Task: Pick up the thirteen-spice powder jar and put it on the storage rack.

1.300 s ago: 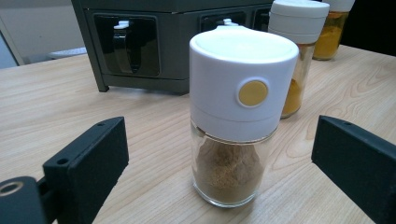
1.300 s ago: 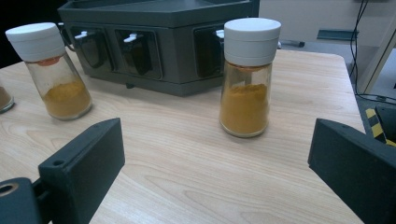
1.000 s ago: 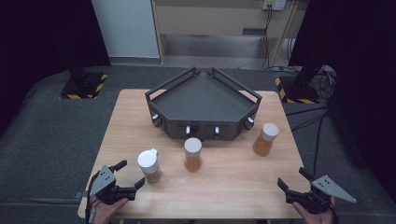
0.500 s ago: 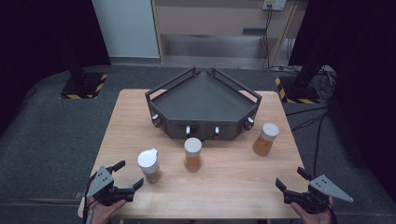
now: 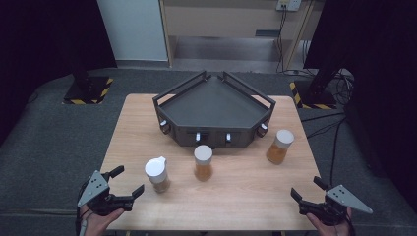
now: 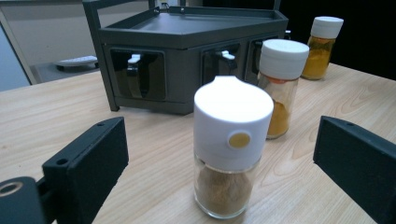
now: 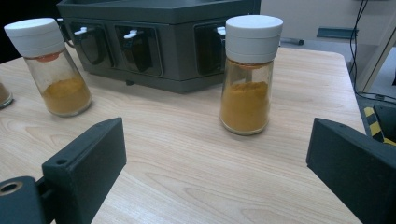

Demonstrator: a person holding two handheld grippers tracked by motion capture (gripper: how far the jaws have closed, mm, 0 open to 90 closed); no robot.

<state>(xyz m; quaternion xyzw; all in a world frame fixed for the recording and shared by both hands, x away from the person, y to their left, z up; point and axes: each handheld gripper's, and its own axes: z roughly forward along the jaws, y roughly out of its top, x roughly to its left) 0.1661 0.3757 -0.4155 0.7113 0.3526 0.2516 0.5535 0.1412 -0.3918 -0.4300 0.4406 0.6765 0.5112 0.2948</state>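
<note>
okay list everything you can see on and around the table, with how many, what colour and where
spice jar with spouted cap: one, white cap, brown powder, front left of the table, nearest the left gripper
spice jars with round caps: two, white caps, orange-yellow powder; middle jar in front of the rack, right jar by the rack's right corner
rack: one, dark grey, angular, with a flat top tray and a row of slots in its front, at the back middle of the table
table: one, light wood
floor: grey
left gripper: black, jaws open, at the front left edge
right gripper: black, jaws open, at the front right edge
</note>
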